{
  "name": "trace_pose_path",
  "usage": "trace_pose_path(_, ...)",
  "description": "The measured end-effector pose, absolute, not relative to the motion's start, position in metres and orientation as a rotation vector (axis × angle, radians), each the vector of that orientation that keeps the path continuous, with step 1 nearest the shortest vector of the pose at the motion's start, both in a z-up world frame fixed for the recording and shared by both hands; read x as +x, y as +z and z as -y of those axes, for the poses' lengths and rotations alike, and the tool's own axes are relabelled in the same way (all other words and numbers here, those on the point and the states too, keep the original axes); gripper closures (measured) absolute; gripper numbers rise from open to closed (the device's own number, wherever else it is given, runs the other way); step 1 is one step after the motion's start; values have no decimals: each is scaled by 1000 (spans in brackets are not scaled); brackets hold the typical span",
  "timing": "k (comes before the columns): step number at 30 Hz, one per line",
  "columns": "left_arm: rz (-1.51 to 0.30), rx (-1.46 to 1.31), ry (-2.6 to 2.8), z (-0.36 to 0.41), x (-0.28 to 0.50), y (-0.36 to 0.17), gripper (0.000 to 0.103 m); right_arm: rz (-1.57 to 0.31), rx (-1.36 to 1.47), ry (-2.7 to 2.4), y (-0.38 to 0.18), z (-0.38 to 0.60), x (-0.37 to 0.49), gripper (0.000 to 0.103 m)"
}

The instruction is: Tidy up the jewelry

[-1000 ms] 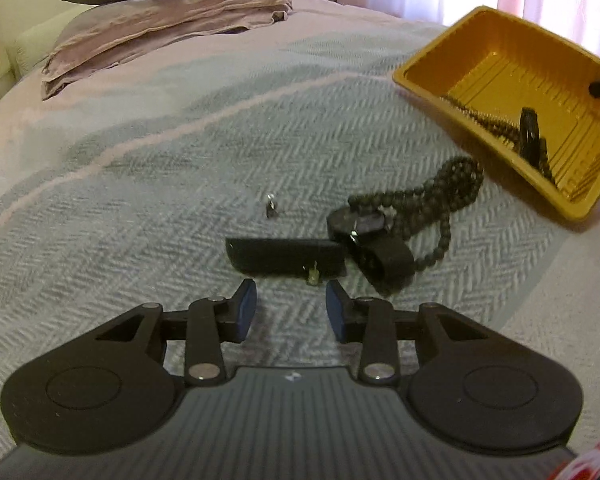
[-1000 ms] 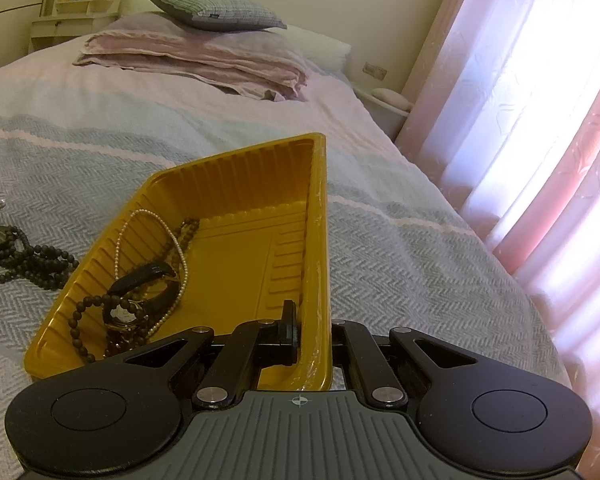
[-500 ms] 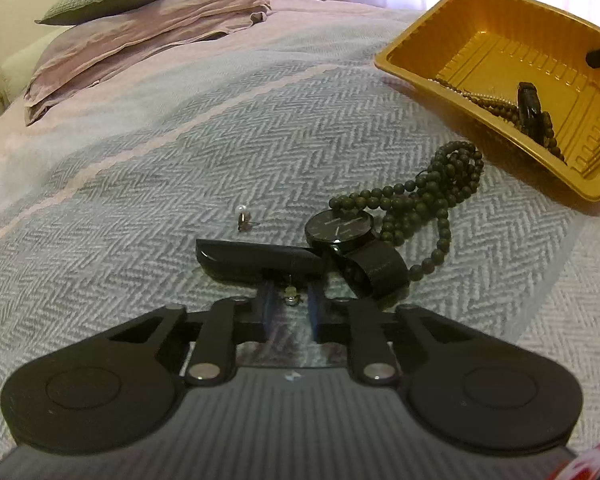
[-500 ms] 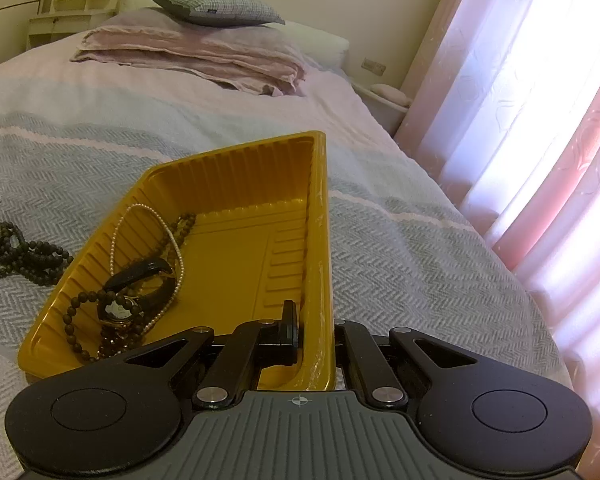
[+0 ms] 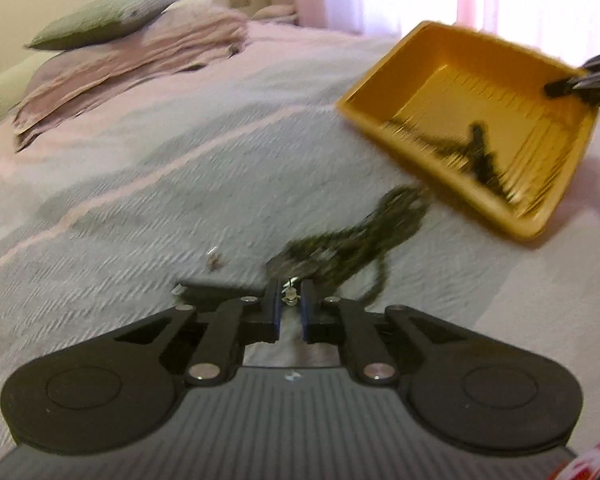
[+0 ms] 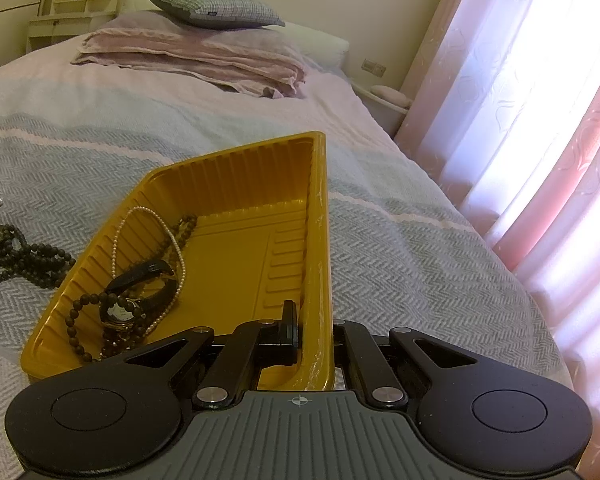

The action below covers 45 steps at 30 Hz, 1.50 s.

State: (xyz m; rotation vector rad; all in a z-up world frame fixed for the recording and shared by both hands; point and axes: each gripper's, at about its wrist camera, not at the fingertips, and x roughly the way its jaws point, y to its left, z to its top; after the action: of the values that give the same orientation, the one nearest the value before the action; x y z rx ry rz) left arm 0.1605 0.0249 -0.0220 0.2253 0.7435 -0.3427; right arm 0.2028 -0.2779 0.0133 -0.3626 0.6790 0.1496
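Here, on the grey herringbone bedspread, a small pearl stud earring is lying at about ten o'clock from the left gripper. That gripper's fingers are pinching a second tiny pale stud earring between their tips, just in front of a flat black strap that is peeking out at nine o'clock behind them. At one o'clock from the pinched stud, a blurred heap made of a black round watch and a dark beaded necklace is resting on the bedspread. Farther toward two o'clock, the mustard-yellow ribbed plastic tray is sitting on the bed, holding a white pearl strand, a dark bead string and a gold-rimmed black-strapped watch. The right gripper is clamping the tray's near right wall, its fingers pressing together on the thin plastic, one inside and one outside. At twelve o'clock, a folded mauve blanket is carrying a grey-green checked pillow.
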Motion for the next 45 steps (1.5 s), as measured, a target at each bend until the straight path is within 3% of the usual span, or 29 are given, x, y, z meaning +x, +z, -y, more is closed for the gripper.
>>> trace_pose_path(13, -653, 178, -628, 89, 177, 12, 95, -677, -357, 154, 15, 280, 202, 99)
trace_pose_path(25, -679, 186, -709, 131, 188, 3, 95, -673, -349, 156, 15, 280, 203, 99)
trace_pose_path(29, -679, 175, -705, 134, 188, 2, 93, -673, -349, 157, 15, 280, 203, 99)
trace_pose_path(31, -681, 164, -704, 133, 189, 2, 84, -673, -351, 158, 15, 279, 203, 99)
trace_pose_path(45, -669, 147, -501, 39, 188, 9, 78, -668, -354, 155, 15, 277, 201, 99)
